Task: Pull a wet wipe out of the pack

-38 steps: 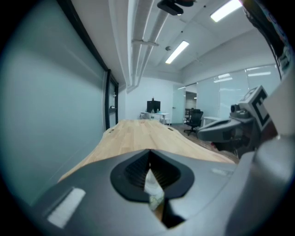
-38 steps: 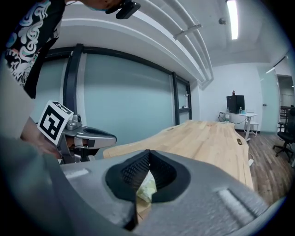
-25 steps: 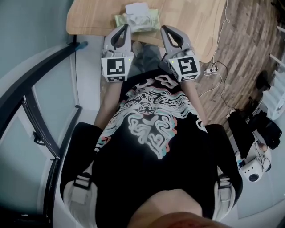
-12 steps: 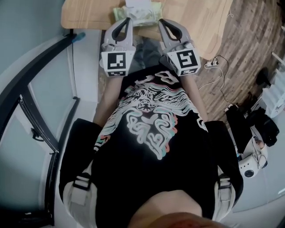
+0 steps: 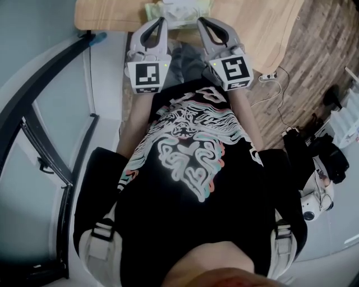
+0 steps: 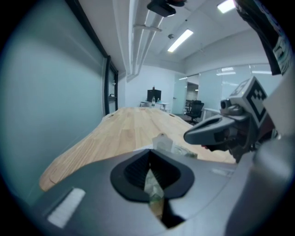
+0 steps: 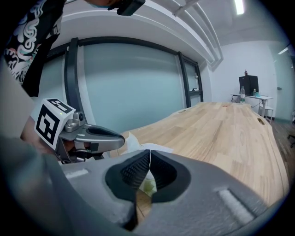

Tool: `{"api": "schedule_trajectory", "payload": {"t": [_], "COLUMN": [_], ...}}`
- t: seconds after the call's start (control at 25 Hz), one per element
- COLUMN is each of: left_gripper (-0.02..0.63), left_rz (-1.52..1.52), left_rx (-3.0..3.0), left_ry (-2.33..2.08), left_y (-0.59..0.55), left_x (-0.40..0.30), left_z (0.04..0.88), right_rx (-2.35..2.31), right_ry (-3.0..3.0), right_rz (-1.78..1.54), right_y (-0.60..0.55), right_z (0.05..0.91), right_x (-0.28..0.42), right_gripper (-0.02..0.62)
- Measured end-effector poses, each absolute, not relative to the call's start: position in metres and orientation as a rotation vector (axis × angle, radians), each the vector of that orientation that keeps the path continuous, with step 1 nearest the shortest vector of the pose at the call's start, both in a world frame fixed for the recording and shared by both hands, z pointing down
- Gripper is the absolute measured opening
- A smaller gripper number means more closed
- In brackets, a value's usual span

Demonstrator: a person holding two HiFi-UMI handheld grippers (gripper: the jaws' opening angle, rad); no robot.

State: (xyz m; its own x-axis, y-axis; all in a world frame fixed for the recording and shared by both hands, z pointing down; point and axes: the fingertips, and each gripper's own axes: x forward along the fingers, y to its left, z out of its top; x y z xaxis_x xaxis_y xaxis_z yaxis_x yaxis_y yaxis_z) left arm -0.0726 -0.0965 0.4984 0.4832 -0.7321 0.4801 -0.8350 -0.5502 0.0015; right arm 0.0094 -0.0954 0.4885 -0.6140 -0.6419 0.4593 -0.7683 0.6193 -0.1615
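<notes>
The wet wipe pack (image 5: 178, 11) is lying on the wooden table (image 5: 112, 17), close to the table's near edge. Compared with a second ago, it is sitting higher in the head view and is now partly cut off by the top of the frame, where before you could see all of it, white lid included.

Your left gripper (image 5: 161, 21) is pointing at the pack's near left corner and your right gripper (image 5: 201, 22) at its near right corner. Both have been coming down toward the pack. Both pairs of jaws are pressed fully together and gripping nothing. In each gripper view the pack is only showing through the slot behind the closed tips.

Nothing is standing between the tips and the pack. Left of the pack, beyond the table's edge, a dark-framed glass wall (image 5: 33, 101) is running past. Right of the pack, past the table, a power strip (image 5: 268, 76) with its cable is lying on the plank floor (image 5: 320, 50).
</notes>
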Motion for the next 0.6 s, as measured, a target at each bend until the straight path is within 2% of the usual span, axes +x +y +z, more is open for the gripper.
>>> {"api": "schedule_trajectory", "payload": {"t": [0.2, 0.24, 0.6], "left_gripper": [-0.009, -0.009, -0.009], "left_rz": [0.671, 0.672, 0.696], "left_rx": [2.532, 2.537, 2.566], "left_ry": [-1.333, -1.331, -1.302], "left_y": [-0.098, -0.098, -0.101], "left_x": [-0.074, -0.074, -0.071], "left_z": [0.501, 0.501, 0.502], "right_rx": [1.110, 1.105, 1.063], "right_ry": [-2.485, -2.483, -2.471], "right_rz": [0.505, 0.510, 0.519], "right_y": [-0.098, -0.098, -0.105], "right_z": [0.497, 0.499, 0.506], "right_x": [0.004, 0.003, -0.007], "right_gripper": [0.007, 0.044, 0.104]}}
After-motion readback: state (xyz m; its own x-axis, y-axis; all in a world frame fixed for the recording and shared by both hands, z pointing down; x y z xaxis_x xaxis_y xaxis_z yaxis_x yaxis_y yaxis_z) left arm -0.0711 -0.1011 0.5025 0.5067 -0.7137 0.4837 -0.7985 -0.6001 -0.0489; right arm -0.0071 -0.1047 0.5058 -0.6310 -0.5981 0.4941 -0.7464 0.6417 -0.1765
